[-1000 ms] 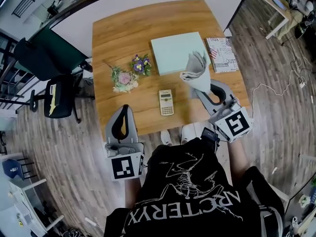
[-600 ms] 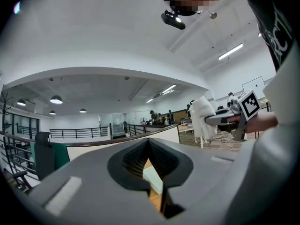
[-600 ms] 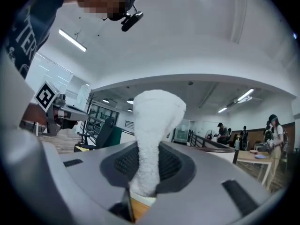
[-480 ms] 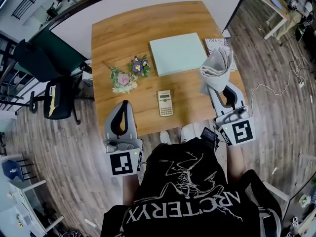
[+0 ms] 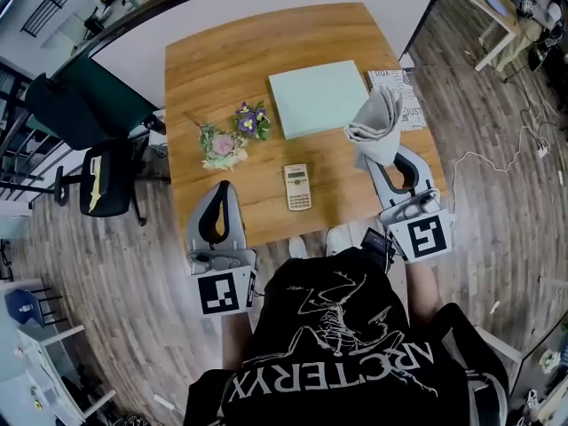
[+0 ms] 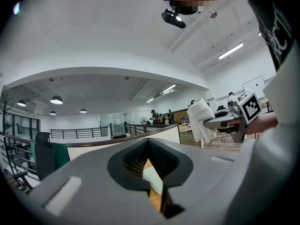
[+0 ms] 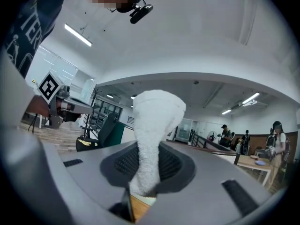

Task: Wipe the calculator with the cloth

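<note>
Head view shows the right gripper (image 5: 382,160) clenched on the cloth (image 5: 375,124), right of the calculator (image 5: 298,186) on the table (image 5: 222,69), the left gripper (image 5: 222,192) seemingly closed empty; next, the cloth should come down onto the calculator.

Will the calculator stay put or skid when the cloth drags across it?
Likely to skid: the calculator lies flat and unheld on the smooth table, the left gripper apart from it. It looks thin, so probably light. The cloth in the right gripper flops over, so should press softly.
</note>
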A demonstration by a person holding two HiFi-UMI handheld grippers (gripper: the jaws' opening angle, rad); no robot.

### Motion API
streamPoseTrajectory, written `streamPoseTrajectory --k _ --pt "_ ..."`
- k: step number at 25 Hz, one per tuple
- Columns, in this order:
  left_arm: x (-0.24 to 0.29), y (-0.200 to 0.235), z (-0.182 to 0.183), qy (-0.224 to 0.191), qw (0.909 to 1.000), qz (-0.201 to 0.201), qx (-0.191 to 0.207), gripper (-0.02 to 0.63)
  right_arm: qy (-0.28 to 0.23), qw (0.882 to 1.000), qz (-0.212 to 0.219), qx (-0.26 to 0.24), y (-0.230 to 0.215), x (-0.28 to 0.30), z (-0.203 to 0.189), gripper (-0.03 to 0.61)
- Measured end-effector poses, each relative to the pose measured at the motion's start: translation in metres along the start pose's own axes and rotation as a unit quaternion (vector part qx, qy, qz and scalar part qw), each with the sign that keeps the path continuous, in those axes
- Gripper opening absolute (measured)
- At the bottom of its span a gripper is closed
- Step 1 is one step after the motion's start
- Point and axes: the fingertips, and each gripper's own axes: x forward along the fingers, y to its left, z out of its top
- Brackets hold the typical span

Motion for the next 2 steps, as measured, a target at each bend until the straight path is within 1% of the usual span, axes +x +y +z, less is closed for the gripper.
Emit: streamPoseTrajectory --k 2 --pt "0.0015 -0.0019 0.0013 -0.002 1.0000 -0.002 0.001 0.009 0.002 1.000 -0.004 0.003 -0.0026 -0.0017 -0.0004 0.094"
